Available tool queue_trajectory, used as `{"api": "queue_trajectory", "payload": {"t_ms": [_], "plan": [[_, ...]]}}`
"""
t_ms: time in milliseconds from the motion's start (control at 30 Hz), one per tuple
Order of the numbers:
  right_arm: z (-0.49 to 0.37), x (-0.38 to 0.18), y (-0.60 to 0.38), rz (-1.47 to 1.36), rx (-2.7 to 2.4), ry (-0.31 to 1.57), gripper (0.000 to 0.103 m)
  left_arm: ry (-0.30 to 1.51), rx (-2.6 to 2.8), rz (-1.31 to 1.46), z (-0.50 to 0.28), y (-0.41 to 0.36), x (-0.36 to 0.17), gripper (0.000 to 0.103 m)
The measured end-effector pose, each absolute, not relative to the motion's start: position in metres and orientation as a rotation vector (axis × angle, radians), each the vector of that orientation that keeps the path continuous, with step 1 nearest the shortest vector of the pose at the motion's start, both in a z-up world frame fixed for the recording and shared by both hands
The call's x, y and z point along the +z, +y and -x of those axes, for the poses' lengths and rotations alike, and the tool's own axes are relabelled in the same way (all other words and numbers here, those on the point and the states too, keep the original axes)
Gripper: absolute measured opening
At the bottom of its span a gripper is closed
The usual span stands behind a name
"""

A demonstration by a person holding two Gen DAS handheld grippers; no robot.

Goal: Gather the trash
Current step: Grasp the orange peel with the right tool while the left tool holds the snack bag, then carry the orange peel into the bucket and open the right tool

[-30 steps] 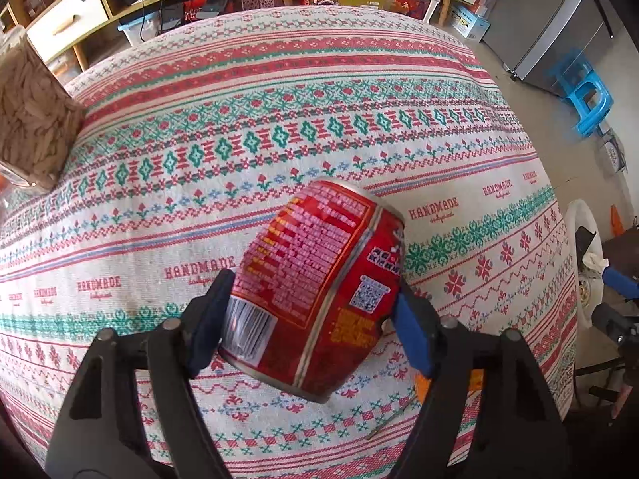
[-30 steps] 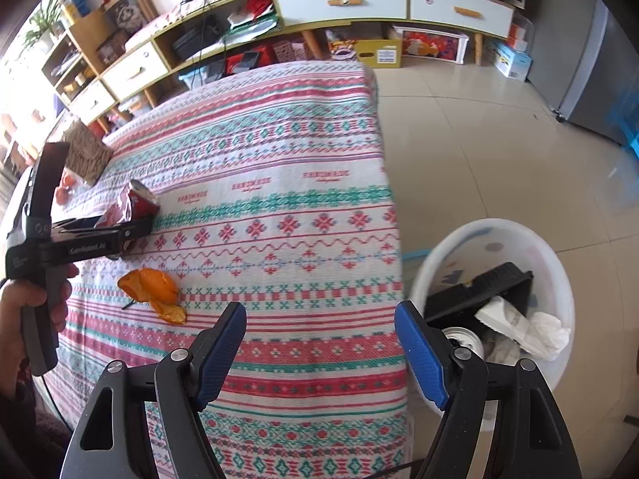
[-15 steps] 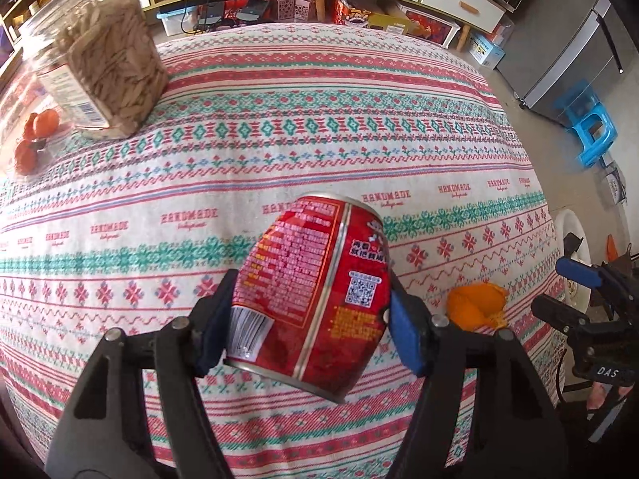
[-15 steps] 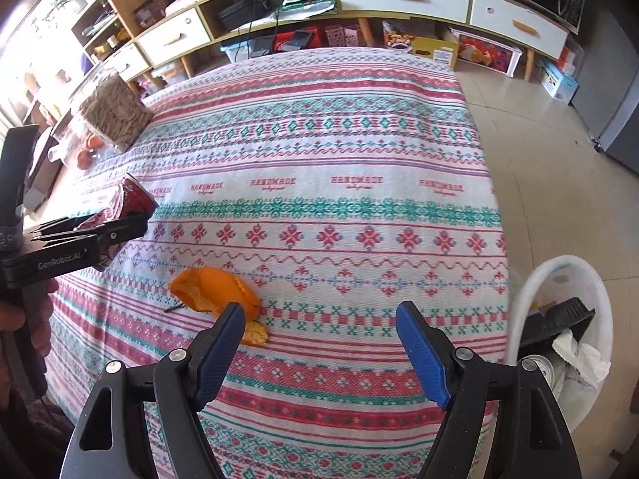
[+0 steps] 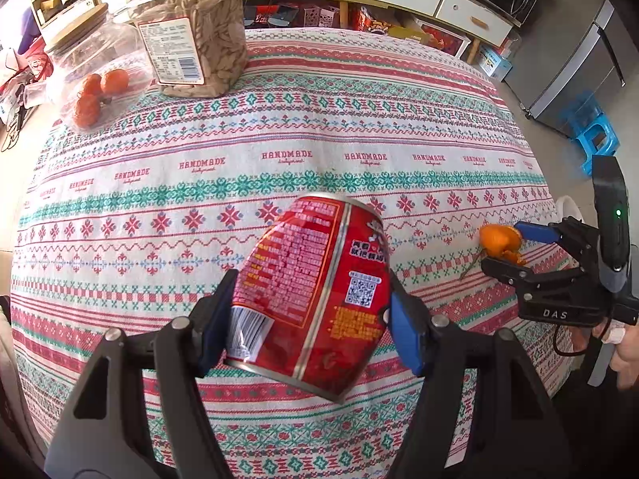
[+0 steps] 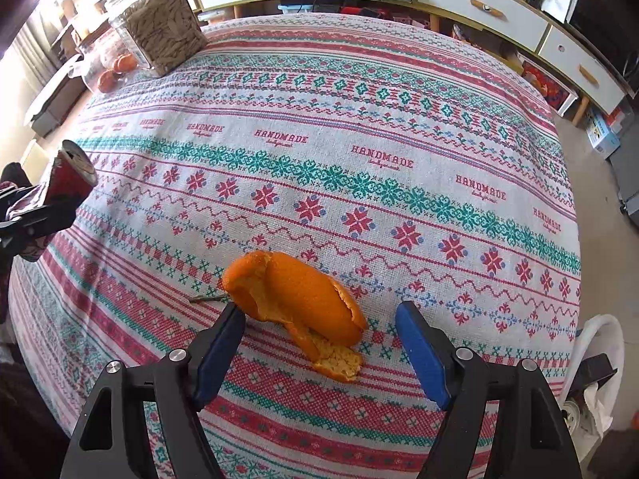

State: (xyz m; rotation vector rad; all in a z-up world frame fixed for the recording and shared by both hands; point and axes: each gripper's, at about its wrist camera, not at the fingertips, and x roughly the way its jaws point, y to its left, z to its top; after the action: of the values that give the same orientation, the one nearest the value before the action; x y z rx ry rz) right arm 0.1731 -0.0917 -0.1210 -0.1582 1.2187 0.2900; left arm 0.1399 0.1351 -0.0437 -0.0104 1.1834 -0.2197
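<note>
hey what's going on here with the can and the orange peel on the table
A person is clearing trash off the table with two handheld grippers. The left gripper holds a crushed red can above the cloth. The right gripper is open over the orange peel, not yet gripping it. The white bin waits at the table's edge.

Table (image 6: 359, 119) — peel (image 6: 295, 295), 2 jars (image 6: 159, 28)

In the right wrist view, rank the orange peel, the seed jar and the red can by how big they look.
1. orange peel, though it lies nearest the camera
2. seed jar
3. red can, partly hidden at the edge
</note>
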Motion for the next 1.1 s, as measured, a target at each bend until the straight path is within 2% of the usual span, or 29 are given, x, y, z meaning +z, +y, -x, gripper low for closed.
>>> {"api": "queue_trajectory", "payload": {"t_ms": [267, 367, 533, 633, 733, 1100], "plan": [[-0.182, -0.125, -0.079, 0.187, 0.28, 1.186, 0.079, 1.191, -0.217, 0.008, -0.13, 0.142, -0.046, 0.07], [-0.182, -0.124, -0.078, 0.193, 0.279, 1.182, 0.075, 1.194, -0.213, 0.007, -0.129, 0.142, -0.047, 0.07], [-0.175, -0.117, -0.08, 0.203, 0.32, 1.181, 0.047, 1.191, -0.217, 0.002, -0.127, 0.138, -0.046, 0.07], [-0.174, -0.116, -0.078, 0.209, 0.332, 1.182, 0.035, 1.188, -0.216, 0.004, -0.127, 0.135, -0.045, 0.07], [-0.171, -0.112, -0.081, 0.195, 0.338, 1.179, 0.027, 1.175, -0.218, 0.0, -0.126, 0.13, -0.041, 0.069], [-0.153, -0.085, -0.122, 0.1, 0.318, 1.13, 0.025, 1.122, -0.245, -0.009, -0.123, 0.098, -0.025, 0.07]]}}
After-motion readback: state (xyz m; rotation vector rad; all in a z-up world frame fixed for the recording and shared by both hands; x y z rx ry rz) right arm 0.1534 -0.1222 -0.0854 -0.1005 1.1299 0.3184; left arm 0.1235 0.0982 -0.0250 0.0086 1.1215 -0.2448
